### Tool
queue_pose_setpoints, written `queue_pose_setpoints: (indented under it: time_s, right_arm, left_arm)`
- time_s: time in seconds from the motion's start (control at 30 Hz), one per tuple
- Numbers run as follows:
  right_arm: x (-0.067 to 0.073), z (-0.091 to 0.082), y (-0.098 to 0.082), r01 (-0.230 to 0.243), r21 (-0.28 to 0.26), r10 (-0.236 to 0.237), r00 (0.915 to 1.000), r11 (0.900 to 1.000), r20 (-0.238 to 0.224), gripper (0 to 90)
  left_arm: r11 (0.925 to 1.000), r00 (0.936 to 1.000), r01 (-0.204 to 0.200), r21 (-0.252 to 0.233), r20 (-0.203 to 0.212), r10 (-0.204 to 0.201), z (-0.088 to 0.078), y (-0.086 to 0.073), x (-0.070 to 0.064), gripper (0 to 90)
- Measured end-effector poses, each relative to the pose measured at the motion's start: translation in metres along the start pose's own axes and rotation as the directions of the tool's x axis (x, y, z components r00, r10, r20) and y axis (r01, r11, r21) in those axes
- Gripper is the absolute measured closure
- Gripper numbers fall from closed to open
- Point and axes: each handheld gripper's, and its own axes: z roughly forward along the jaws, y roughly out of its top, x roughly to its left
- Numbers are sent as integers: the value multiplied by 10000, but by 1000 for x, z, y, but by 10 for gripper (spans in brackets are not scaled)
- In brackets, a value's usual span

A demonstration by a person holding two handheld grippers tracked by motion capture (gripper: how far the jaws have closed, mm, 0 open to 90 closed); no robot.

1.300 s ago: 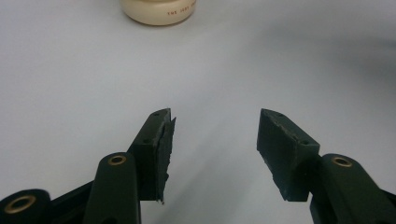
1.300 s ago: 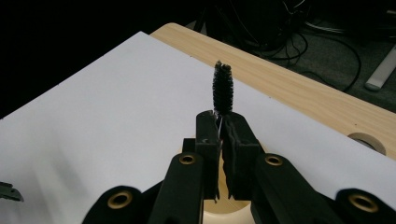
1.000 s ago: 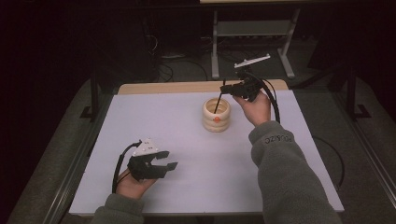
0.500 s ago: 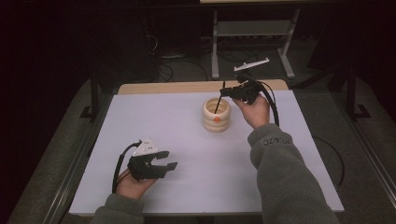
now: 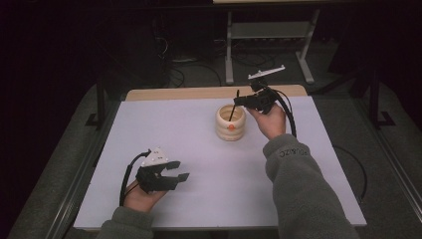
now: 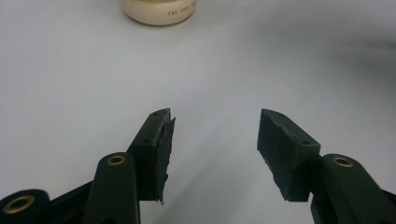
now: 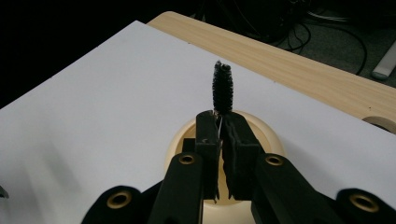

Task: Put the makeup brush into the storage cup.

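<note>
Right gripper view, a thin black bristle brush [image 7: 222,87] clamped upright between closed jaws of the right gripper [image 7: 219,133], held over a cream ribbed pot [image 5: 231,122], its lower end possibly inside, left gripper [image 6: 212,140] spread wide, empty, on white table [image 5: 199,149].

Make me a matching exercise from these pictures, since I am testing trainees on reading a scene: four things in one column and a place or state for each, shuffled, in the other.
Things:
1. left gripper
2. right gripper
3. brush
4. cream pot

States:
A. stands on the white sheet, under the right gripper
B. pinched between shut jaws, bristles up
C. open and empty, low at the near side of the table
D. shut, held over the pot

Pairs: 1-C, 2-D, 3-B, 4-A
</note>
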Motion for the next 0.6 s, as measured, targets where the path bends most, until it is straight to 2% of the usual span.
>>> queue_pose_setpoints:
  time_s: [0.07, 0.13, 0.2, 0.3, 0.33, 0.57, 0.6]
  right_arm:
    - [0, 0, -1, -126, 49, 126, 9999, 9999, -18, 837]
    - [-1, 1, -2, -5, 31, 5, 10000, 10000, -2, 837]
    - [-1, 2, -3, -200, 107, 201, 9998, 9997, -23, 837]
    - [-2, 4, -5, -125, 97, 126, 9999, 9999, -51, 837]
    - [-1, 4, -5, -272, 176, 273, 9996, 9995, -45, 837]
    - [-5, 8, -10, -146, 175, 148, 9998, 9997, -102, 835]
    - [-5, 8, -11, -241, 209, 244, 9996, 9995, -110, 834]
  left_arm:
    - [10000, 10000, 7, 3, 4, -7, 0, 0, 0, 450]
    - [10000, 10000, 12, 0, 3, -12, 0, 0, 0, 450]
    - [10000, 10000, 6, -2, -3, -6, 0, 0, 0, 450]
    - [10000, 10000, 40, 5, 7, -40, 0, 0, 0, 450]
    - [10000, 10000, 32, 17, 7, -32, 0, 0, 0, 450]
    - [10000, 10000, 72, 53, -10, -72, 0, 0, 0, 450]
    - [10000, 10000, 72, 53, -10, -72, 0, 0, 0, 450]
